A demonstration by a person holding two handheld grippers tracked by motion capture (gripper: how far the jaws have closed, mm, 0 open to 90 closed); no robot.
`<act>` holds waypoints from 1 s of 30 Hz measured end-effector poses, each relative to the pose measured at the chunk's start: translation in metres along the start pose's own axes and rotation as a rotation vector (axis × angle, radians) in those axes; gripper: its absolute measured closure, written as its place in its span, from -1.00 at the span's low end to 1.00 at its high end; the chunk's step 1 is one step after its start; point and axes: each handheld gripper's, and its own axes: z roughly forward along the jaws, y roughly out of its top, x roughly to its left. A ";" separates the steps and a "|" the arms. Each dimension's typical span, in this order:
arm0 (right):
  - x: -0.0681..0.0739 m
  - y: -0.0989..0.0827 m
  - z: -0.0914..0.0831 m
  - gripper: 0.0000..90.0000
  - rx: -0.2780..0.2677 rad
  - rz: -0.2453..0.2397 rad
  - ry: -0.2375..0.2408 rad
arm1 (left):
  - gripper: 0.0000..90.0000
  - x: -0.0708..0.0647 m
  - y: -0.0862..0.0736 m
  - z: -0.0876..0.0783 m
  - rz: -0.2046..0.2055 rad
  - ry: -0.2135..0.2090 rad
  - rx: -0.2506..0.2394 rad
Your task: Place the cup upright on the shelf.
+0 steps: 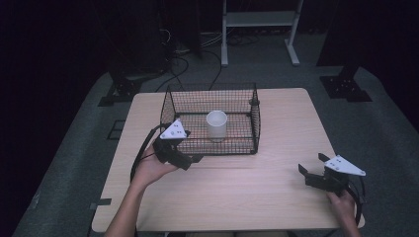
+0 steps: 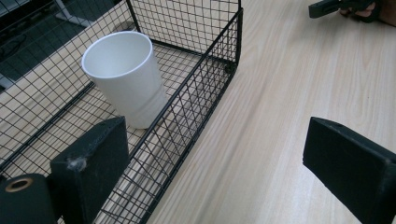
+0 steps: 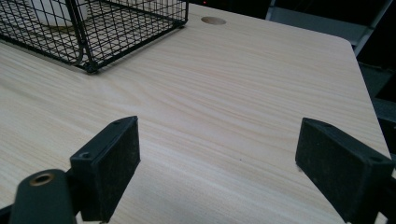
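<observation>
Your left gripper (image 1: pixel 190 159) hangs at the wire basket's (image 1: pixel 170 101) near wall, jaws wide apart and empty; your right gripper (image 1: pixel 312 166) rests apart, also spread. Inside the basket stands a white cup (image 2: pixel 125 77), upright. It looks light, stiff and smooth, so pinch its rim wall gently.

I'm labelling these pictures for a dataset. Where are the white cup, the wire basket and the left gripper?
white cup (image 1: pixel 216 125): high view, outer side wall.
wire basket (image 2: pixel 196 98): left gripper view, near mesh wall.
left gripper (image 1: pixel 193 159): high view, midway between its fingertips.
</observation>
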 end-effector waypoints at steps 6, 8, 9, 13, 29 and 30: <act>0.000 0.000 0.000 -0.71 0.000 0.000 0.000 | -0.86 -0.008 -0.004 -0.004 0.005 -0.003 -0.010; 0.000 0.000 0.000 -0.71 0.000 -0.001 0.000 | -0.86 -0.010 -0.004 -0.005 0.008 -0.004 -0.014; 0.000 0.000 0.000 -0.71 0.001 -0.001 -0.001 | -0.86 -0.011 -0.004 -0.005 0.012 0.000 -0.016; 0.000 0.000 0.000 -0.71 0.001 -0.001 -0.001 | -0.86 -0.014 -0.007 -0.006 0.011 0.001 -0.017; 0.001 0.000 0.000 -0.71 -0.003 -0.004 -0.003 | -0.86 -0.024 -0.026 -0.010 -0.015 0.005 -0.030; 0.000 0.000 0.000 -0.71 -0.003 -0.003 -0.003 | -0.86 -0.024 -0.027 -0.010 -0.017 0.004 -0.030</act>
